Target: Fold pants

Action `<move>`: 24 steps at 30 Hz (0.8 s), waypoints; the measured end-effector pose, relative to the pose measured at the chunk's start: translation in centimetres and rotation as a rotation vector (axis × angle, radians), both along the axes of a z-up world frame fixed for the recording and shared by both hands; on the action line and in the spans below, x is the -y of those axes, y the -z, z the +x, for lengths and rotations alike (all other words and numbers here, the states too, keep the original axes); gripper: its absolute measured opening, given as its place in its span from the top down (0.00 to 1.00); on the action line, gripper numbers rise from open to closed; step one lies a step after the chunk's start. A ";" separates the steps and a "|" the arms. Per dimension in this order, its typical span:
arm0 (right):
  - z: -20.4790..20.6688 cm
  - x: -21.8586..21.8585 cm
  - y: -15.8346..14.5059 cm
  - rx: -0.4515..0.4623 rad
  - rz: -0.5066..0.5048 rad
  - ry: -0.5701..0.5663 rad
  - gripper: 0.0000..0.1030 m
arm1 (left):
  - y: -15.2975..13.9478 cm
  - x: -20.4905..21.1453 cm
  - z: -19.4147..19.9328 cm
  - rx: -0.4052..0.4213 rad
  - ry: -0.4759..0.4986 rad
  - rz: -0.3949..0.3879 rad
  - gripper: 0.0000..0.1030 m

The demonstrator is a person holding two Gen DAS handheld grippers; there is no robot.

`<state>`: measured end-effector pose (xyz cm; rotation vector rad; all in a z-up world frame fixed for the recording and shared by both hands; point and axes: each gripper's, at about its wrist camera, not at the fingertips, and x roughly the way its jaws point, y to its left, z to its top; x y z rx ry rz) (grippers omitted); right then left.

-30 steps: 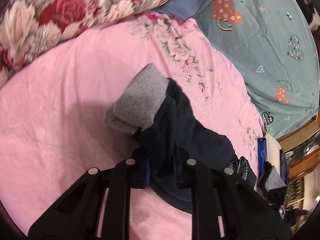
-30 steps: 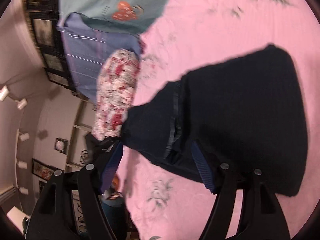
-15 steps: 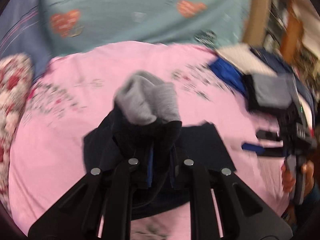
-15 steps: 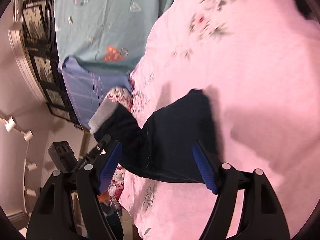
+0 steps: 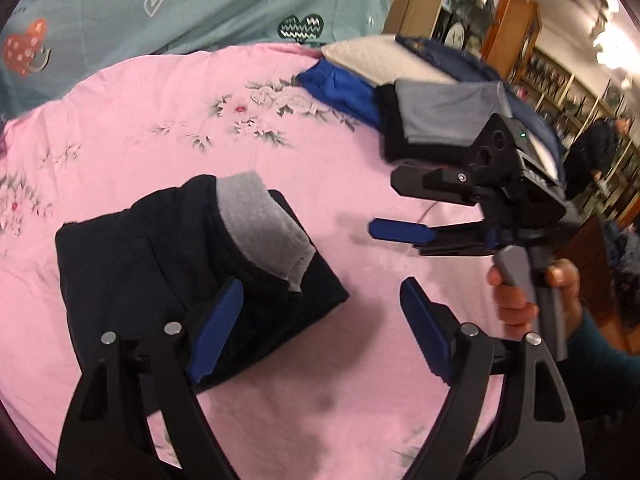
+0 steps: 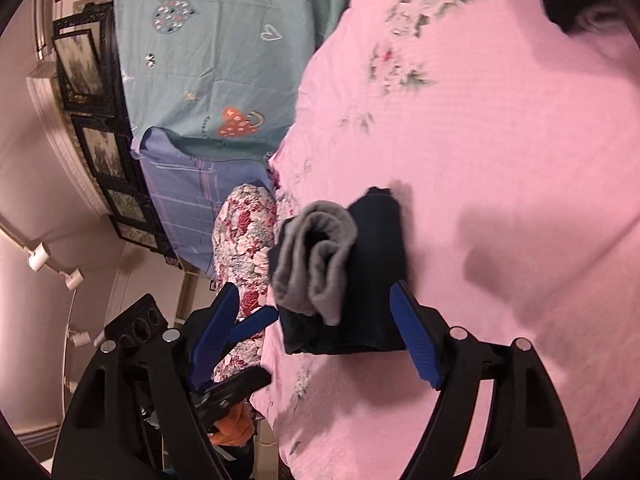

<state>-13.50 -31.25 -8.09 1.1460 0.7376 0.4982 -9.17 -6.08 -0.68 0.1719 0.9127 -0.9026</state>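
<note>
The dark navy pants (image 5: 160, 276) lie folded into a compact bundle on the pink bedsheet (image 5: 160, 120), with the grey cuff (image 5: 264, 228) on top. My left gripper (image 5: 320, 332) is open just above the bundle's near right corner, holding nothing. My right gripper (image 5: 404, 232) is open to the right of the bundle, held in a hand. In the right wrist view the pants (image 6: 372, 272) and grey cuff (image 6: 316, 256) lie between the open fingers of my right gripper (image 6: 316, 336); my left gripper (image 6: 240, 344) shows at lower left.
A stack of folded clothes (image 5: 432, 116) in grey, black, blue and white sits at the sheet's far right. A teal heart-print blanket (image 5: 160, 4) lies behind, a floral pillow (image 6: 248, 240) at the bed's end. Wooden shelves (image 5: 500, 28) stand beyond.
My left gripper has let go of the pants and opened. The bundle now rests flat on the sheet. My right gripper has pulled back, staying open.
</note>
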 end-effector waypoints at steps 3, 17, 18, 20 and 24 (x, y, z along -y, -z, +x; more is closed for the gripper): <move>0.9 -2.1 -3.2 0.087 -0.004 -0.057 0.24 | -0.9 -3.8 0.5 -0.030 -0.087 -0.066 0.20; 8.0 -9.6 -1.1 -0.066 -0.246 -0.131 0.47 | 3.3 -17.7 7.2 -0.245 -0.496 -0.166 0.20; 7.6 -8.6 -0.1 -0.093 -0.203 -0.117 0.58 | 4.0 -17.7 7.7 -0.262 -0.500 -0.157 0.20; 7.0 -7.1 0.8 -0.140 -0.105 -0.103 0.69 | 5.5 -17.6 8.8 -0.308 -0.505 -0.144 0.20; 4.3 -5.1 -2.6 -0.084 -0.170 -0.072 0.21 | 7.3 -17.4 9.6 -0.364 -0.485 -0.157 0.20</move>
